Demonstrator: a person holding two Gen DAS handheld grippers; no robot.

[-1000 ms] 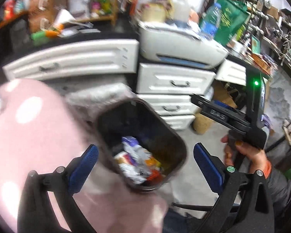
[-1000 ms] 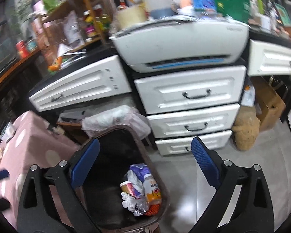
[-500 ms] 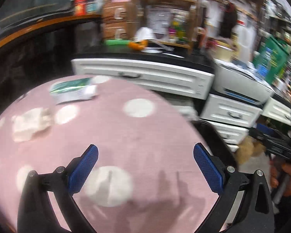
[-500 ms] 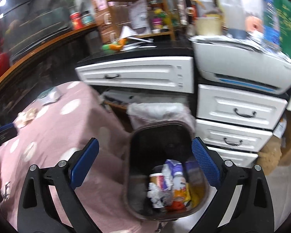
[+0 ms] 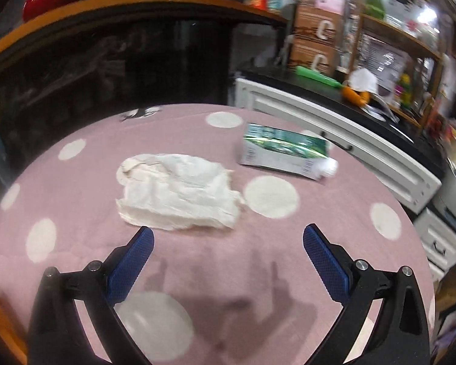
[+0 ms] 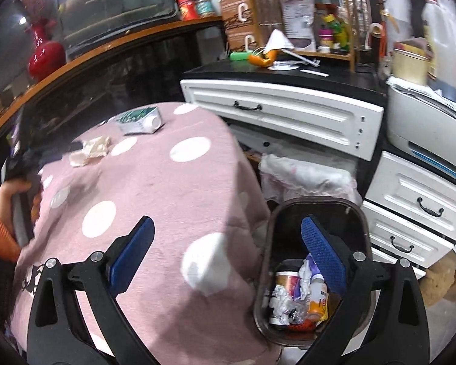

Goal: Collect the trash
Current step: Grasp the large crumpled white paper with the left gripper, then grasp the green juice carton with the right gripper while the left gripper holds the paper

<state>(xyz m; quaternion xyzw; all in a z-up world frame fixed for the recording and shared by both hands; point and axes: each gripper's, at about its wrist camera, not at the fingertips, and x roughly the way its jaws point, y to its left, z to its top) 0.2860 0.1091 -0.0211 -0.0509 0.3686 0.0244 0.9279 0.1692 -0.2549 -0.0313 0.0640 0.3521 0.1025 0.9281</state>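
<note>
L gripper point(image 5: 228, 234): jaws spread wide, nothing between the blue pads point(image 5: 130, 264); hovers just above the tablecloth, aimed at the tissue.
R gripper point(image 6: 226, 228): jaws wide apart too, holding nothing; one finger over the table edge, the other over the bin mouth.
Tissue point(image 5: 179, 191): crumpled white paper, lying flat on the cloth just ahead of L gripper tips; also seen far-left in R view point(image 6: 89, 150).
Carton point(image 5: 284, 155): green/white drink carton lying on its side, near the tissue but not touching, toward the table's far edge; white cap end faces the drawers. Print too blurred to read. In R view point(image 6: 139, 121).
Tablecloth point(image 5: 258, 273): pink w/ white polka dots, covers a round table; gripper shadows on it.
Trash bin point(image 6: 361, 210): dark, open top, on the floor right beside the table, in front of the drawers. Inside: crumpled paper, small cup, plastic bottle w/ orange label, wrappers. Label text not legible.
Drawers point(image 6: 288, 115): white unit w/ black handles, black top.
Boxes on shelf point(image 5: 316, 30): brown cardboard, large white "C"-like marks; other print unreadable.
Red tin point(image 6: 187, 6): on the wooden ledge, writing not readable.
Person: hand point(image 6: 12, 188) w/ orange cuff grips L gripper handle, left edge of R view.
</note>
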